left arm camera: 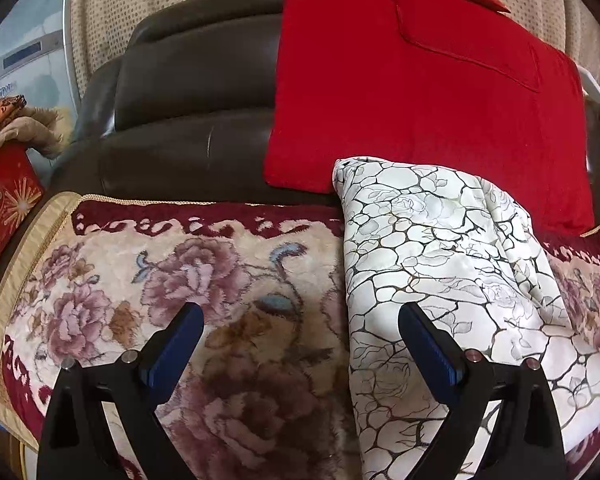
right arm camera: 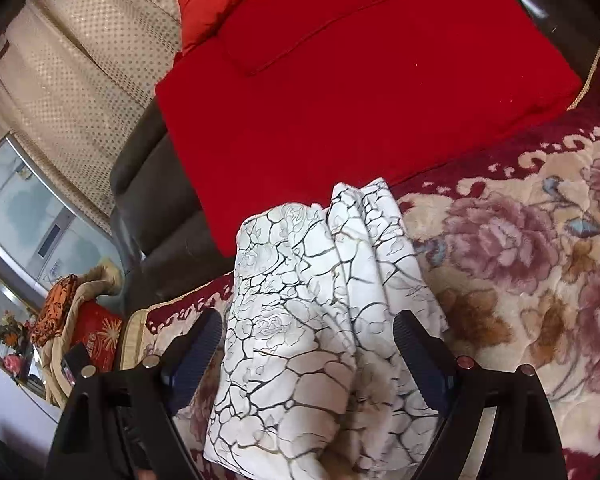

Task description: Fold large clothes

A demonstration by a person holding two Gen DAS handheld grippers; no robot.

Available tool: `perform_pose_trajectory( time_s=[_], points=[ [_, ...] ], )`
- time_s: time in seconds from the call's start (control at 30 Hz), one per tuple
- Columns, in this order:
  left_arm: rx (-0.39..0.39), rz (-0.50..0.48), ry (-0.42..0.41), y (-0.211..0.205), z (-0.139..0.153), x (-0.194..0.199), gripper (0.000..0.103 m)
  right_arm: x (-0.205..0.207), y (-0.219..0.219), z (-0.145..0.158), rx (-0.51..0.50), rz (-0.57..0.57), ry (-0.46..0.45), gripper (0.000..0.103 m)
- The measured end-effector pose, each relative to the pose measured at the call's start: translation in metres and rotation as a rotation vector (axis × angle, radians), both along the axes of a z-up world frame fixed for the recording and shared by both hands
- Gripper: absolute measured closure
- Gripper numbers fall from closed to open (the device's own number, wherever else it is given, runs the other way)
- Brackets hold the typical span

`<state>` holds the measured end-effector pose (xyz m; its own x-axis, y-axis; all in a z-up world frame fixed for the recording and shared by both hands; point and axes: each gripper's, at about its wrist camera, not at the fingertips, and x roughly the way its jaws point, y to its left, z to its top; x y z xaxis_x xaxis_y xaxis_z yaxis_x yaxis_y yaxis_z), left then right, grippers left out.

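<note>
A white garment [left arm camera: 440, 248] printed with black crackle lines and faint roses lies folded into a long bundle on the floral plush cover [left arm camera: 180, 280] of the sofa seat. In the left wrist view my left gripper [left arm camera: 300, 312] is open above the cover, its right finger over the garment's left edge, gripping nothing. In the right wrist view the same garment [right arm camera: 308, 288] runs lengthwise between the wide-spread fingers of my right gripper [right arm camera: 308, 322]. That gripper is open, and its pads stand apart from the cloth on both sides.
A big red cushion [left arm camera: 420, 92] leans on the dark leather sofa back [left arm camera: 188, 80] just behind the garment. A red box [left arm camera: 4, 216] and an orange patterned cloth [right arm camera: 58, 304] sit past the sofa's left end. A dotted beige curtain [right arm camera: 80, 68] hangs behind.
</note>
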<state>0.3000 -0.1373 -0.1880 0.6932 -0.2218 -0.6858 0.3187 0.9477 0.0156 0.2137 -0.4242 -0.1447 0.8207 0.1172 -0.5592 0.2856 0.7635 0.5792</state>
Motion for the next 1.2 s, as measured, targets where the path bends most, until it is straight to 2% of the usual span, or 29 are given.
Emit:
perform_pose_trajectory(
  time_s=[0.37, 0.6, 0.73, 0.83, 0.93, 1.03, 1.07, 1.13, 1.2],
  points=[
    [0.006, 0.009, 0.021, -0.014, -0.002, 0.004, 0.005, -0.016, -0.029, -0.006, -0.010, 0.005, 0.025, 0.013],
    [0.003, -0.017, 0.067, -0.023, -0.010, 0.009, 0.005, -0.009, -0.036, -0.019, 0.010, 0.044, 0.059, 0.013],
    [0.014, -0.024, 0.092, -0.026, -0.016, 0.013, 0.005, 0.004, -0.030, -0.011, 0.006, 0.094, 0.039, 0.015],
    [0.035, -0.017, 0.118, -0.026, -0.023, 0.020, 0.005, 0.015, -0.016, -0.003, 0.024, 0.167, 0.009, 0.022],
    [0.027, -0.034, 0.164, -0.028, -0.032, 0.026, 0.005, 0.020, -0.002, -0.004, -0.005, 0.211, 0.022, 0.028],
    [0.048, -0.040, 0.171, -0.033, -0.038, 0.025, 0.005, 0.027, 0.007, -0.024, -0.003, 0.235, 0.072, 0.040],
    [0.067, -0.042, 0.152, -0.036, -0.038, 0.023, 0.005, 0.031, 0.009, -0.036, -0.006, 0.239, 0.116, 0.049],
    [0.090, -0.054, 0.134, -0.041, -0.038, 0.021, 0.005, 0.040, 0.012, -0.063, -0.024, 0.247, 0.212, 0.052],
    [0.110, -0.054, 0.112, -0.043, -0.038, 0.018, 0.005, 0.038, 0.011, -0.071, -0.030, 0.241, 0.200, 0.053]
  ],
)
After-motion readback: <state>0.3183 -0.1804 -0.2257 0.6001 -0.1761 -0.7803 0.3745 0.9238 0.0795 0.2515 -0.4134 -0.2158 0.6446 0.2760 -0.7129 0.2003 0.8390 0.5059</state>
